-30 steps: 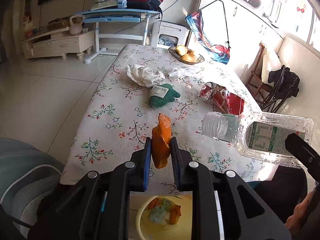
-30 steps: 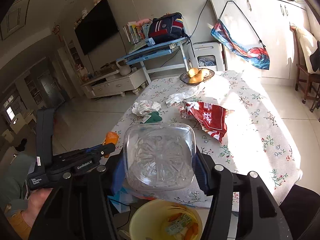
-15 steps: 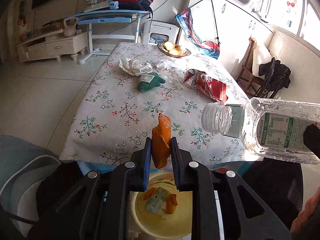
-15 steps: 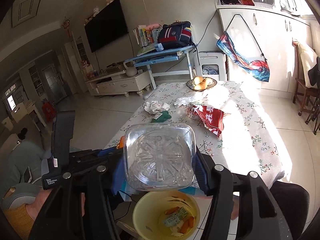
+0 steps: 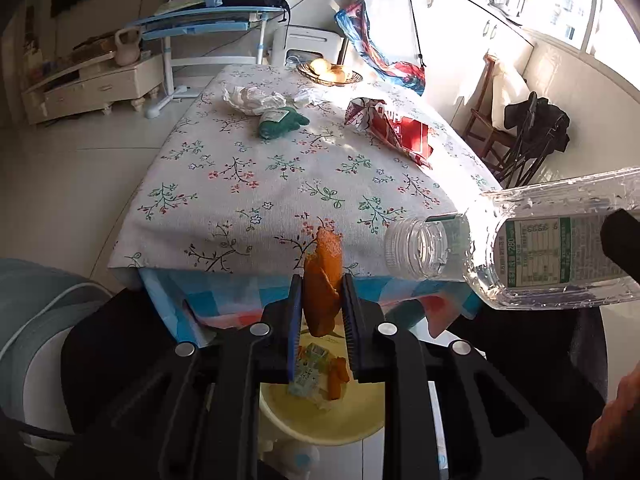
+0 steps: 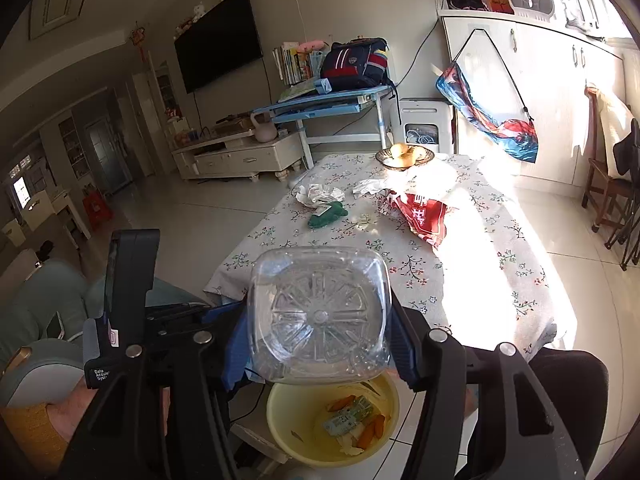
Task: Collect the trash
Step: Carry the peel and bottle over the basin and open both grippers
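My left gripper (image 5: pixel 320 304) is shut on a piece of orange peel (image 5: pixel 322 280) and holds it above a yellow bin (image 5: pixel 320 420) on the floor. My right gripper (image 6: pixel 318 344) is shut on a clear empty plastic bottle (image 6: pixel 318 316), which lies sideways in the left wrist view (image 5: pixel 520 248). The yellow bin (image 6: pixel 280 420) sits below it and holds peel and a small wrapper. On the floral table (image 5: pixel 240 184) lie crumpled white paper (image 5: pixel 252 98), a green wrapper (image 5: pixel 282 122) and a red bag (image 5: pixel 396 130).
A fruit basket (image 5: pixel 330 74) stands at the table's far end, with crumpled plastic (image 5: pixel 308 96) near it. A chair (image 5: pixel 500 120) stands to the right. A desk (image 6: pixel 328 100) and a TV stand (image 6: pixel 240 156) are behind the table.
Both grippers have pulled back from the table and now hang past its near edge over the yellow bin. Each still holds its item.
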